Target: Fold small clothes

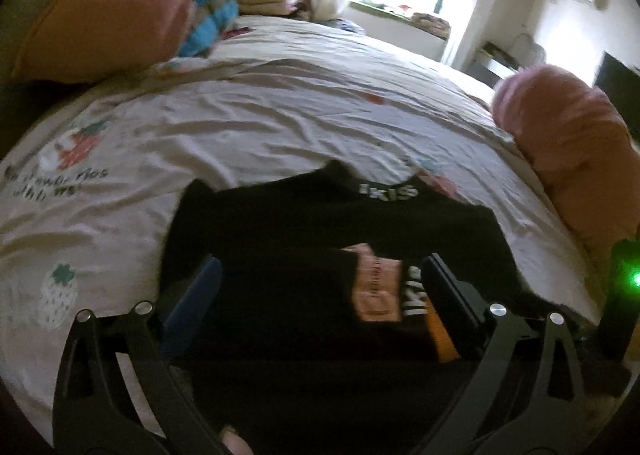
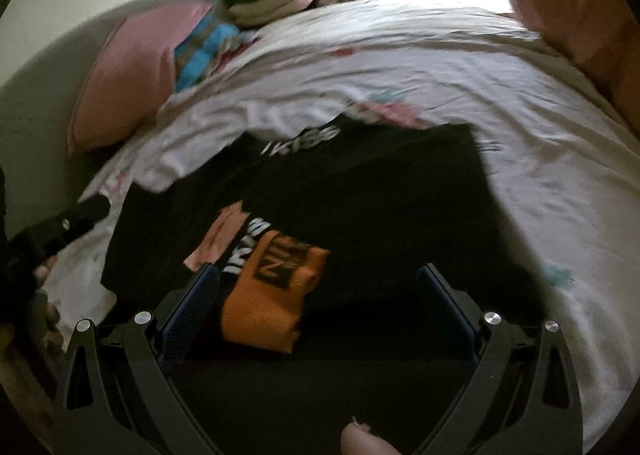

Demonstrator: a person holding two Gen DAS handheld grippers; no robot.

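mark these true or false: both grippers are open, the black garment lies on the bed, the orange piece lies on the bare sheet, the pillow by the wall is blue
1. Both grippers, left gripper and right gripper, are open. True.
2. The black garment lies on the bed. True.
3. The orange piece lies on the bare sheet. False: it lies on the black garment.
4. The pillow by the wall is blue. False: it is pink.
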